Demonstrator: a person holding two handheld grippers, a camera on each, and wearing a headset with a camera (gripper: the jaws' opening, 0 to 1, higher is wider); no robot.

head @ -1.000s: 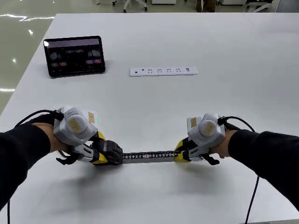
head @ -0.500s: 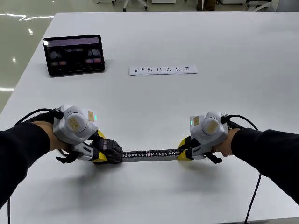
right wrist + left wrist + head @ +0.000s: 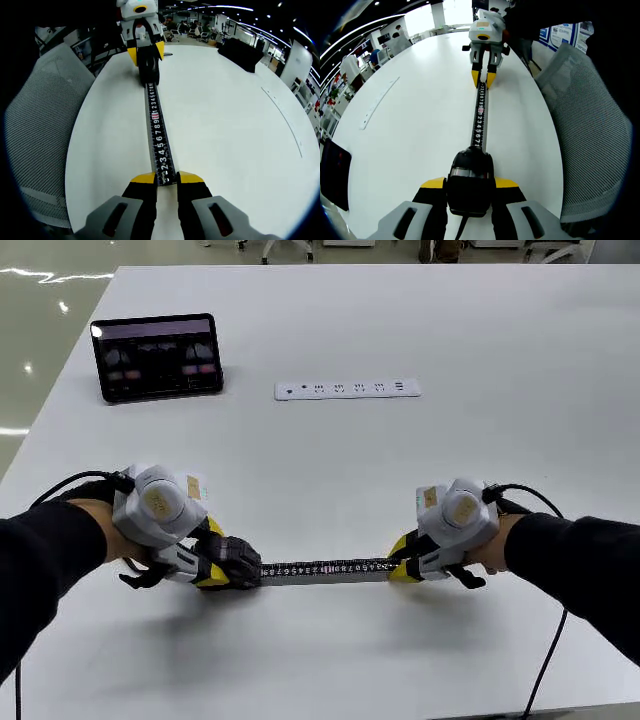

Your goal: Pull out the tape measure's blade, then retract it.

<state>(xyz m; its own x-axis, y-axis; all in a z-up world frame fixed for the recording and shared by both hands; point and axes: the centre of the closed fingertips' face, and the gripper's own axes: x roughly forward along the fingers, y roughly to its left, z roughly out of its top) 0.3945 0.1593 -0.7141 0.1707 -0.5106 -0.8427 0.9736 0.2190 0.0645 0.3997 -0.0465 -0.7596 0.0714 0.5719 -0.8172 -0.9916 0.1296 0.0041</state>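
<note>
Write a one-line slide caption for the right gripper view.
Right tool pinches the blade end; left tool clamps the tape measure case.

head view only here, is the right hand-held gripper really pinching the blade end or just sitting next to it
Observer: Pinching it. The right gripper view has the right hand-held gripper shut on the blade at its lowest numerals.
Operator: how's the case held
Observer: In the left gripper view, the left hand-held gripper clamps the case from both sides, with the blade leaving straight ahead.
Operator: anything near the bench
Observer: A grey mesh chair stands right beside the table edge.
</note>
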